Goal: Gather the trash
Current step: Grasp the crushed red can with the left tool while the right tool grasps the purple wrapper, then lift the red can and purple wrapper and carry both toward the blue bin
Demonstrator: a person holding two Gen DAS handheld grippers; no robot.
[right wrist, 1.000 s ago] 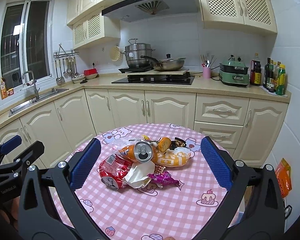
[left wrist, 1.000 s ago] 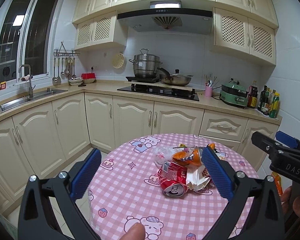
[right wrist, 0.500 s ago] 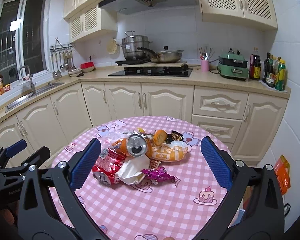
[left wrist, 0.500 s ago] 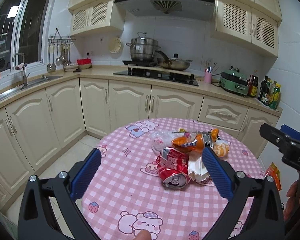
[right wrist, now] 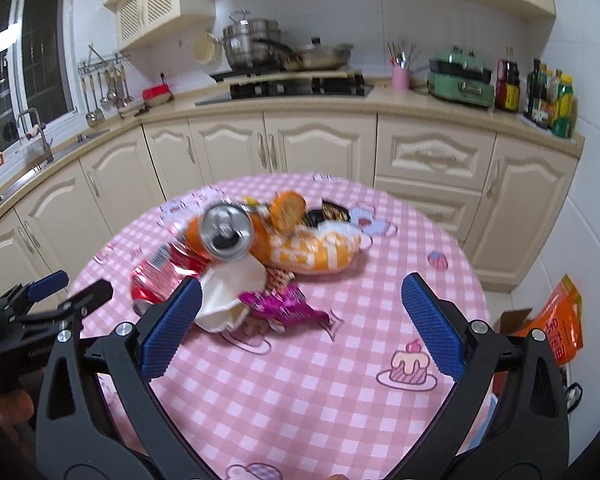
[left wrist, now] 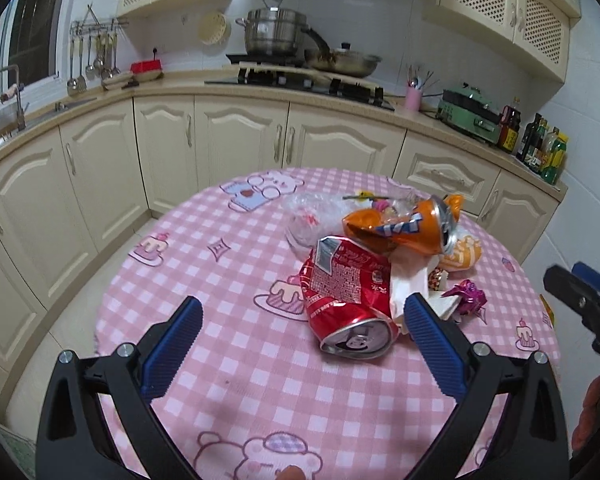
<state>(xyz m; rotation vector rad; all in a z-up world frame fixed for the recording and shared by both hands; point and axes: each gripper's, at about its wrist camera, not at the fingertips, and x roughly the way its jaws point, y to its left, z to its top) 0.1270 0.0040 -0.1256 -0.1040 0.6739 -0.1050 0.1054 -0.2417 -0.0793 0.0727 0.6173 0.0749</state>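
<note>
A trash pile lies on the round pink checked table (left wrist: 228,392) (right wrist: 320,392). It holds a crushed red can (left wrist: 346,306) (right wrist: 162,270), a crushed orange can (left wrist: 404,226) (right wrist: 224,232), a white tissue (left wrist: 412,286) (right wrist: 230,294), a purple wrapper (left wrist: 466,294) (right wrist: 284,306), an orange-white snack bag (right wrist: 316,252) and clear plastic (left wrist: 312,216). My left gripper (left wrist: 296,344) is open and empty, just short of the red can. My right gripper (right wrist: 300,324) is open and empty, above the table before the purple wrapper. Each gripper shows at the edge of the other's view.
Cream kitchen cabinets (left wrist: 244,144) and a counter with stove, pots (left wrist: 278,36), a green appliance (right wrist: 460,78) and bottles (right wrist: 552,96) curve behind the table. An orange bag (right wrist: 556,324) lies on the floor at the right.
Both grippers have moved forward and down toward the trash pile, which now looks larger. Both stay open and empty.
</note>
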